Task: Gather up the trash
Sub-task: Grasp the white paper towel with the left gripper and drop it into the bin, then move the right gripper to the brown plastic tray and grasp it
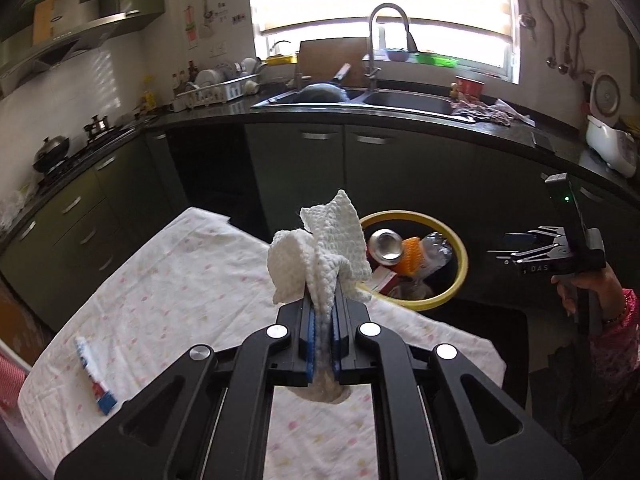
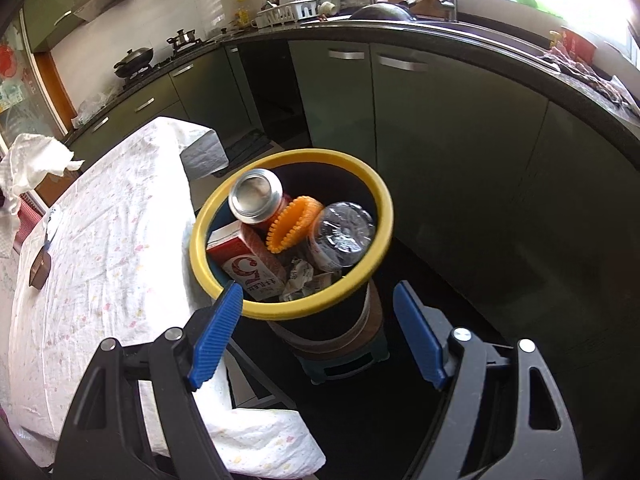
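One crumpled white paper towel [image 1: 316,256] is pinched between the blue pads of the left gripper [image 1: 323,316], held up above the cloth-covered table [image 1: 160,280], with loose folds flaring past the fingertips and a tail hanging below the jaws. Just beyond the table's far edge stands the yellow-rimmed trash bin [image 2: 294,236], already holding a can [image 2: 256,196], a clear plastic bottle [image 2: 342,236], a red carton [image 2: 250,268] and an orange ribbed piece [image 2: 290,226]. The towel is not yet over the opening. Because the bin is nearly full, a light sheet let go off-centre could settle on the rim or slide down to the floor; the hanging tail might also stick to a pad. The right gripper [image 2: 318,332] hovers with jaws wide and nothing between them, close to the rim, so it could knock the bin. A small wrapper-like item [image 1: 96,376], hard to identify, remains on the table.
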Available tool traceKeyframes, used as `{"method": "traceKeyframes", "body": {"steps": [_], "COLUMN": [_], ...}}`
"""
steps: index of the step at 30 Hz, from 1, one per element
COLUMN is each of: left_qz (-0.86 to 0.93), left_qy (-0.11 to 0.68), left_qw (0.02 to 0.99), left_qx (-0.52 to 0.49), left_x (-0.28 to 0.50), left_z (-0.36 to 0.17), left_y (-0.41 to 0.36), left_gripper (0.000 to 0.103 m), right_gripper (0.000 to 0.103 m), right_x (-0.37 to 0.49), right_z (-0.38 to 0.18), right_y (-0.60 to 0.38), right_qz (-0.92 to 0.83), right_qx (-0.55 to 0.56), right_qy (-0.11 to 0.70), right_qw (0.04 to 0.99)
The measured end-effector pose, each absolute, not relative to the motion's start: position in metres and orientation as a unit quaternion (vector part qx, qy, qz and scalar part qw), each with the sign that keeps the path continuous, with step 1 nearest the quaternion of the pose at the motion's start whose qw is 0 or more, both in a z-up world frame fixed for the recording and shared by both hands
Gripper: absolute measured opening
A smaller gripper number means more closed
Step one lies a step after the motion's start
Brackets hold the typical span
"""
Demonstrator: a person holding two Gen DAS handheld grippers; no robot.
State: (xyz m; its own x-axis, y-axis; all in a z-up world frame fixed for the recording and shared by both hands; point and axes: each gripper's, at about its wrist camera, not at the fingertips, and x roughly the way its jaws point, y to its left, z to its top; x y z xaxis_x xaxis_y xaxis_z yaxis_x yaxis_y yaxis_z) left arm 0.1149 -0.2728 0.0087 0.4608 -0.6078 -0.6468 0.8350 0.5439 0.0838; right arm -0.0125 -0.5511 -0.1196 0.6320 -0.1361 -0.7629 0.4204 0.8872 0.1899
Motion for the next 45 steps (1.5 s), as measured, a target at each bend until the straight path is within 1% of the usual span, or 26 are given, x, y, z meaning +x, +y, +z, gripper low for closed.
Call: {"method": "traceKeyframes", "body": {"steps": [8,12,15,17,18,19,20,22,25,29,33,35,37,40,45], "left_qz": [-0.53,-0.552,-0.543,-0.537,-0.534,-0.53,-0.528,-0.524,-0.511,-0.486,-0.44,-0.411,-0.378,-0.322,-0.234], "left_qy": [0.316,0.328,0.332,0.336,0.334,0.328,0.323,0.316,0.3,0.285,0.267,0.256,0.244,0.233,0.248], "left_qw": [0.756,0.723,0.718,0.717,0.719,0.724,0.727,0.733,0.756,0.794,0.84,0.862,0.883,0.91,0.938], "left_qx": [0.219,0.255,0.282,0.29,0.293,0.296,0.297,0.297,0.278,0.227,0.17,0.15,0.134,0.117,0.062], "left_x": [0.104,0.096,0.097,0.101,0.103,0.104,0.104,0.106,0.114,0.128,0.139,0.141,0.145,0.149,0.159], "left_z": [-0.028,-0.057,-0.077,-0.086,-0.089,-0.09,-0.091,-0.089,-0.076,-0.05,-0.028,-0.02,-0.015,-0.016,-0.023], "left_y": [-0.414,-0.465,-0.489,-0.5,-0.502,-0.502,-0.501,-0.496,-0.476,-0.425,-0.351,-0.311,-0.273,-0.217,-0.111], "left_gripper": [0.007,0.007,0.012,0.034,0.057,0.073,0.075,0.076,0.076,0.076,0.076,0.078,0.082,0.082,0.083], "right_gripper": [0.074,0.074,0.074,0.074,0.074,0.075,0.075,0.075,0.075,0.075,0.075,0.075,0.075,0.075,0.075], "right_x": [-0.045,-0.053,-0.056,-0.055,-0.054,-0.054,-0.053,-0.051,-0.047,-0.042,-0.034,-0.03,-0.023,-0.01,0.013], "right_z": [-0.137,-0.145,-0.15,-0.152,-0.152,-0.152,-0.153,-0.152,-0.151,-0.145,-0.137,-0.134,-0.131,-0.128,-0.119], "right_y": [-0.592,-0.604,-0.609,-0.611,-0.611,-0.61,-0.61,-0.607,-0.603,-0.595,-0.587,-0.581,-0.572,-0.557,-0.531], "right_qz": [-0.187,-0.192,-0.193,-0.192,-0.191,-0.19,-0.189,-0.187,-0.184,-0.178,-0.172,-0.169,-0.16,-0.145,-0.123], "right_qx": [0.216,0.232,0.239,0.241,0.242,0.243,0.242,0.242,0.239,0.231,0.217,0.209,0.2,0.182,0.158], "right_qy": [0.396,0.394,0.395,0.396,0.396,0.396,0.396,0.396,0.398,0.396,0.398,0.4,0.402,0.41,0.415], "right_qw": [0.873,0.868,0.865,0.865,0.865,0.865,0.865,0.866,0.866,0.87,0.874,0.876,0.879,0.882,0.887]}}
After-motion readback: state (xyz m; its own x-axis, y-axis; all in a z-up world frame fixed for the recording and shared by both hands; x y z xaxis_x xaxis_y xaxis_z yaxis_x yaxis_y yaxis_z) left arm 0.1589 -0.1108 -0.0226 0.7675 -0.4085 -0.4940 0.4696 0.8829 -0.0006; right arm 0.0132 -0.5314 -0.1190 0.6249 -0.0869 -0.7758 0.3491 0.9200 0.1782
